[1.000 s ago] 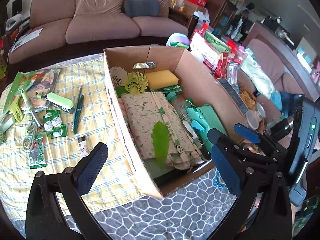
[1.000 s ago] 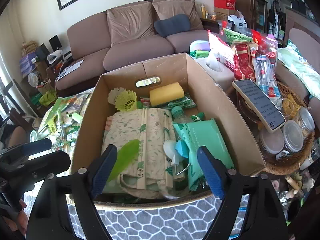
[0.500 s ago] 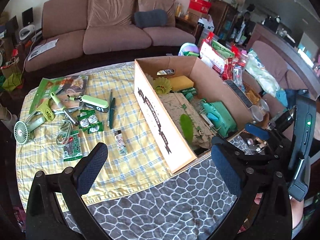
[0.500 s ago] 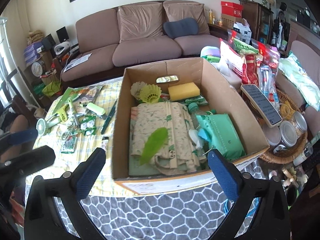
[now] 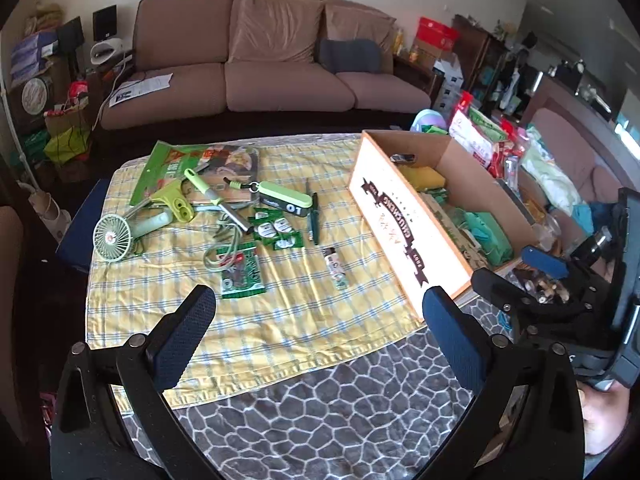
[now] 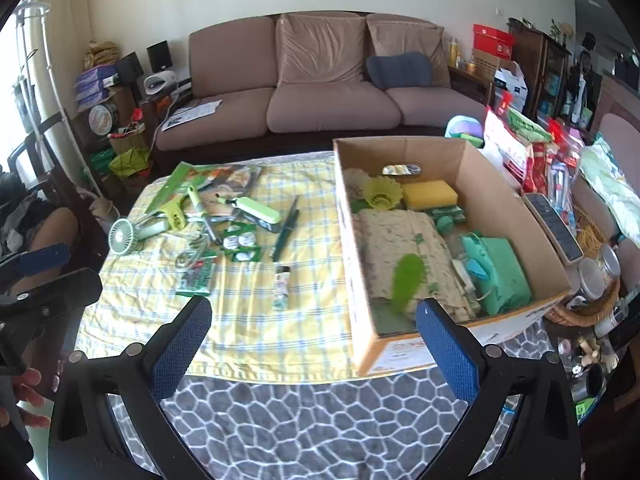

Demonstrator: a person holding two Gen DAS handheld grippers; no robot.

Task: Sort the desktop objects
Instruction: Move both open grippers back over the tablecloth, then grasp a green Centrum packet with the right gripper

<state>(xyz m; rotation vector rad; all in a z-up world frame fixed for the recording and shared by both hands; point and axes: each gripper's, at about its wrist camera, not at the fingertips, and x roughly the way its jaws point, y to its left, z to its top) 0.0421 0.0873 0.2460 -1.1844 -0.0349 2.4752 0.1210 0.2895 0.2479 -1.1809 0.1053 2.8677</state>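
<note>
1. The left gripper [image 5: 320,340] has its two blue pads spread wide. Nothing is between them. It hangs over the near edge of the yellow checked cloth [image 5: 280,320].
2. The right gripper [image 6: 314,344] is spread wide too, and it holds nothing. It hangs over the near edge of the table [image 6: 320,420], which has a grey stone pattern.
3. A cardboard box [image 6: 496,184] stands on the right side of the table, touching the cloth's right edge.
4. Inside the box, at the far end, are a yellow sponge [image 6: 429,193] and a yellow-green shuttlecock [image 6: 383,194]. A leaf-print cloth bag [image 6: 404,256] lies in the middle with a green leaf shape [image 6: 407,280] on top. A teal pouch [image 6: 500,268] lies to the right of the bag.
5. The things not yet in the box lie on the cloth, to the left of the box.
6. A small lighter [image 5: 335,267] lies alone, nearest to the box.
7. Two dark pens [image 5: 313,216] lie side by side, farther away.
8. A green and black case marked 01 [image 5: 285,200] lies just left of the pens.
9. Small green packets [image 5: 278,232] lie near the case.
10. A little green hand fan [image 5: 114,236] lies at the far left.
11. A green peeler [image 5: 176,204] lies next to the fan.
12. A flat green snack bag [image 5: 242,276] lies closest to the left gripper.
13. A brown sofa [image 6: 320,92] stands behind the table.
</note>
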